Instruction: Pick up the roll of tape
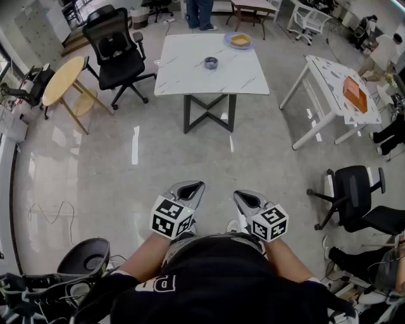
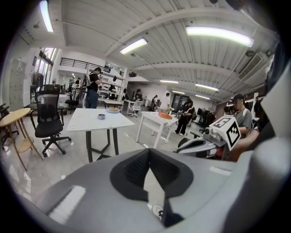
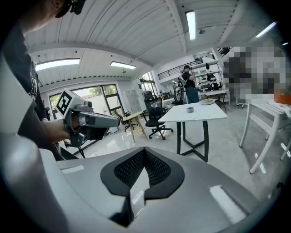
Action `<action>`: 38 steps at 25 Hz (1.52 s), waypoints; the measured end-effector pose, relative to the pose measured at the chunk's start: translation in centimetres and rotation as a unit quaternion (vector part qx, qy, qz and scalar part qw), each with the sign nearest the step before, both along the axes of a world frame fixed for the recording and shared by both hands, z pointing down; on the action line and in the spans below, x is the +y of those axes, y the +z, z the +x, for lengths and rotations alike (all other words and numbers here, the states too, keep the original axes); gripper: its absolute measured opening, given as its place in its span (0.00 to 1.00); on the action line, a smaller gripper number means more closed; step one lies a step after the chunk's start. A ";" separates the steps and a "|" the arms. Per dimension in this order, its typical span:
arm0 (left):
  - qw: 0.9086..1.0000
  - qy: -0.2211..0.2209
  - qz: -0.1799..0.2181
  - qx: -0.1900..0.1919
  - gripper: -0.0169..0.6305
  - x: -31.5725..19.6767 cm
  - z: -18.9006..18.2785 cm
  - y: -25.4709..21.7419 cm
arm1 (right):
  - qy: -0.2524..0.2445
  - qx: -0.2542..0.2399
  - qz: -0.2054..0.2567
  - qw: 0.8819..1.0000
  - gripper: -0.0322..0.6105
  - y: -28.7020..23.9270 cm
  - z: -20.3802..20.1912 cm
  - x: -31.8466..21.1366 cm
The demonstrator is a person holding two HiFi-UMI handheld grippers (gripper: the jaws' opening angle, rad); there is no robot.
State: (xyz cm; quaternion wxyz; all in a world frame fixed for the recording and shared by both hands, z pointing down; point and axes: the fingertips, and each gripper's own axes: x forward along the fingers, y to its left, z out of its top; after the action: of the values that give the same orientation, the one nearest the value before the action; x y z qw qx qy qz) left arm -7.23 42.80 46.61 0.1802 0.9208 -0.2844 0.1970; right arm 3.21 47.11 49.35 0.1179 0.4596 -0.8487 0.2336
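Note:
The roll of tape [image 1: 211,62] is a small grey ring lying flat near the middle of the white marble-topped table [image 1: 190,73], far ahead of me. It appears tiny in the left gripper view [image 2: 101,116] and in the right gripper view [image 3: 190,109]. My left gripper [image 1: 192,187] and right gripper [image 1: 243,198] are held side by side close to my body, over the floor and well short of the table. Both point toward the table. Each has its jaws together with nothing between them, as the left gripper [image 2: 148,152] and right gripper [image 3: 144,152] show in their own views.
A plate [image 1: 240,41] with a yellow item sits at the table's far right. A black office chair [image 1: 117,47] and a round wooden table [image 1: 63,79] stand left; a white table [image 1: 329,73] bearing an orange object [image 1: 355,93] and another black chair [image 1: 354,196] stand right. A person [image 1: 201,12] stands beyond.

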 end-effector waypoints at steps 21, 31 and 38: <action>1.000 0.009 -0.004 -0.002 0.12 -0.3 -0.3 0.4 | 0.005 -0.006 0.001 1.000 0.05 -0.1 -0.7 -0.5; 1.000 0.013 -0.003 0.003 0.12 -1.9 -3.8 0.4 | 0.015 -0.003 0.006 1.000 0.05 -0.3 -4.3 -1.9; 1.000 0.022 -0.017 -0.002 0.12 -1.9 -7.5 1.7 | 0.031 -0.009 0.003 0.999 0.05 0.0 -7.8 -2.2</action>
State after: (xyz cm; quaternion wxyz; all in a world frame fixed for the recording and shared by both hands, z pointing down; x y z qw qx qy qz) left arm -14.70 40.92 48.27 0.1907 0.9232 -0.2615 0.2073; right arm -4.57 44.90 49.35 0.1012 0.4843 -0.8356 0.2385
